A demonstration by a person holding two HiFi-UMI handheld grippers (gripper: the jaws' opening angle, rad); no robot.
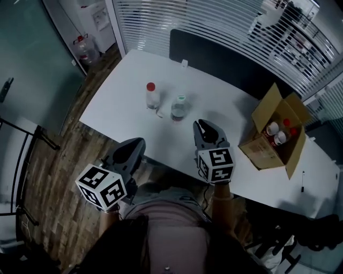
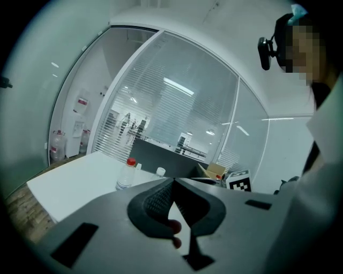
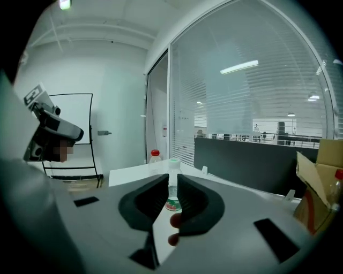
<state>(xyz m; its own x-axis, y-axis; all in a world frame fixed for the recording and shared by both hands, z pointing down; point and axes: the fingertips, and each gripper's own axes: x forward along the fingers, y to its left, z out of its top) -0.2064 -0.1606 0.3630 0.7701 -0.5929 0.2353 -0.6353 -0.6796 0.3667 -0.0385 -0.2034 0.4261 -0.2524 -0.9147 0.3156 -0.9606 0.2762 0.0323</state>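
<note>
— holding anything in those claws?
— nothing. my left claw is clenched, tips meeting, at the near edge of the white table. my right claw is released by a narrow slit, over the tabletop.
— containers?
— a green-capped bottle stands upright at eleven o'clock from my right claw, near but apart; the right gripper view shows it through the slit. how full it is, i cannot tell. a red-capped bottle stands at ten o'clock of it. a cardboard box, flaps open, sits at three o'clock with capped bottles inside.
— the room?
— wooden floor, slatted blinds at twelve, a dark panel along the table's far edge, a water jug at ten.
— anything between?
— only bare tabletop; a small white piece lies beside the red-capped bottle.
</note>
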